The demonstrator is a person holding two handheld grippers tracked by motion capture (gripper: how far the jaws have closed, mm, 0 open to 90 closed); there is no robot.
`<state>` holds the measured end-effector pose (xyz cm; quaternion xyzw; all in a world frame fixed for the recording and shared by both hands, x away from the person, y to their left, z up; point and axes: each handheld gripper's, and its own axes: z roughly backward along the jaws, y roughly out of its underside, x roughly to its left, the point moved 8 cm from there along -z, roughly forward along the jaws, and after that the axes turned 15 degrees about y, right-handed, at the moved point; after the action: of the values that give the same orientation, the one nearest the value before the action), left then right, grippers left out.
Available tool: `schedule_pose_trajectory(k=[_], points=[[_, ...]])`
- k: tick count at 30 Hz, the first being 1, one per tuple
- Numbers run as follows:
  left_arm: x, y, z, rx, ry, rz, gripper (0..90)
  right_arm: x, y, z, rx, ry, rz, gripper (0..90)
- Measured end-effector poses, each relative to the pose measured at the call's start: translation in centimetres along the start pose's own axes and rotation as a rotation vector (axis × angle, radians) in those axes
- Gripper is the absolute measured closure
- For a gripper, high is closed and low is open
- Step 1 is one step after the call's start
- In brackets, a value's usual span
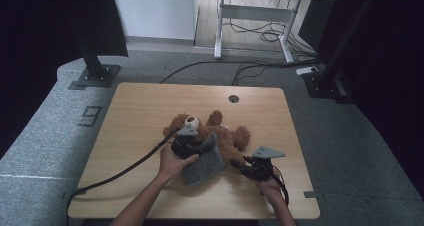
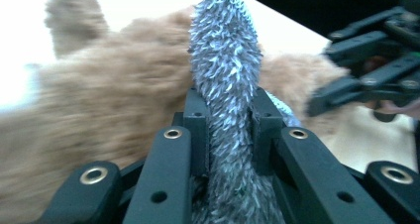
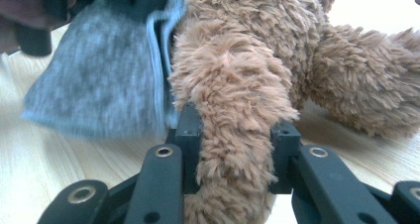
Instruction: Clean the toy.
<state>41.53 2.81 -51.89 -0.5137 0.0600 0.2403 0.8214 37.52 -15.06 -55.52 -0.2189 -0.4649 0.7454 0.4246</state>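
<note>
A brown teddy bear [image 1: 220, 131] lies on its back in the middle of the wooden table [image 1: 140, 116]. My left gripper [image 1: 202, 146] is shut on a fold of a grey fuzzy cloth [image 1: 205, 167] that drapes over the bear's belly. In the left gripper view the cloth [image 2: 225, 75] stands up between the jaws of the left gripper [image 2: 229, 115], with the bear's fur [image 2: 109, 95] behind it. My right gripper [image 1: 236, 162] is shut on one of the bear's limbs [image 3: 233, 100], seen up close in the right gripper view [image 3: 236, 130], where the cloth [image 3: 99, 75] hangs to the left.
A round cable hole [image 1: 233, 98] sits near the table's far edge. Black stand bases [image 1: 95, 76] stand on the grey floor behind the table, with cables [image 1: 250, 66] and a white desk frame [image 1: 255, 16] farther back. The right gripper [image 2: 366, 70] appears in the left gripper view.
</note>
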Motion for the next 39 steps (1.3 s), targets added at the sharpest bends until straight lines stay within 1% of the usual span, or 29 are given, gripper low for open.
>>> schedule_pose_trajectory(k=[3,5,6,8,9,12,16,17,18,19,20,22,25,27,28,30,32,33,35,36,37,39], points=[[1.5,0.1,1.5,-0.023,-0.043,0.02,74.7,0.0,0.1,0.2,0.004,-0.01,0.009,66.8],[2.7,0.3,2.6,-0.038,-0.071,0.039,74.7,-0.1,0.2,0.3,0.006,-0.015,0.011,66.8],[3.4,0.4,3.3,-0.051,-0.081,0.056,74.6,-0.1,0.3,0.4,0.008,-0.021,0.011,66.8],[4.1,0.5,4.1,-0.078,-0.074,0.084,74.9,-0.2,0.4,0.6,0.01,-0.029,0.017,66.8],[4.5,0.6,4.6,-0.091,-0.077,0.09,74.9,-0.2,0.4,0.6,0.009,-0.035,0.017,66.8],[5.0,0.7,5.6,-0.105,-0.105,0.092,74.8,-0.1,0.5,0.9,0.015,-0.043,0.028,66.7],[5.9,1.1,6.9,-0.121,-0.136,0.112,74.5,-0.4,0.8,1.2,0.018,-0.049,0.029,66.7],[6.3,1.3,7.3,-0.124,-0.152,0.117,74.5,-0.4,0.8,1.3,0.018,-0.048,0.029,66.6],[6.5,1.4,7.5,-0.125,-0.16,0.122,74.4,-0.6,0.8,1.4,0.019,-0.045,0.029,66.5],[6.7,1.6,7.7,-0.126,-0.161,0.134,74.4,-0.7,0.8,1.5,0.019,-0.042,0.028,66.4],[6.9,1.8,7.8,-0.121,-0.162,0.138,74.3,-0.9,0.8,1.5,0.017,-0.036,0.028,66.0],[7.0,2.1,7.8,-0.11,-0.151,0.145,74.2,-1.3,0.8,1.6,0.011,-0.023,0.023,65.7],[6.9,2.1,7.7,-0.107,-0.142,0.145,74.0,-1.6,0.8,1.7,0.008,-0.017,0.026,63.8],[6.7,2.1,7.6,-0.102,-0.141,0.143,74.0,-1.6,0.7,1.7,0.001,0.004,0.029,58.6],[6.7,2.1,7.5,-0.1,-0.141,0.141,74.0,-1.6,0.6,1.7,-0.005,0.015,0.025,54.5],[6.6,2.1,7.4,-0.093,-0.138,0.138,74.0,-1.5,0.2,1.8,-0.013,0.02,0.006,46.3],[6.6,2.3,7.2,-0.091,-0.135,0.137,74.0,-1.4,-0.8,2.1,-0.029,0.018,-0.04,38.7],[6.6,2.3,7.1,-0.092,-0.133,0.138,74.0,-1.3,-1.4,2.2,-0.042,0.019,-0.051,35.9],[6.6,2.4,7.1,-0.089,-0.13,0.138,74.0,-1.2,-2.6,2.6,-0.066,0.026,-0.066,33.6],[6.6,2.4,7.1,-0.089,-0.13,0.138,74.0,-1.2,-3.5,2.7,-0.082,0.041,-0.073,33.2],[6.5,2.5,7.1,-0.089,-0.129,0.139,74.0,-1.3,-3.9,2.6,-0.082,0.055,-0.076,32.8],[6.5,2.5,7.1,-0.085,-0.132,0.138,74.0,-1.5,-5.0,1.9,-0.071,0.08,-0.075,30.4]])
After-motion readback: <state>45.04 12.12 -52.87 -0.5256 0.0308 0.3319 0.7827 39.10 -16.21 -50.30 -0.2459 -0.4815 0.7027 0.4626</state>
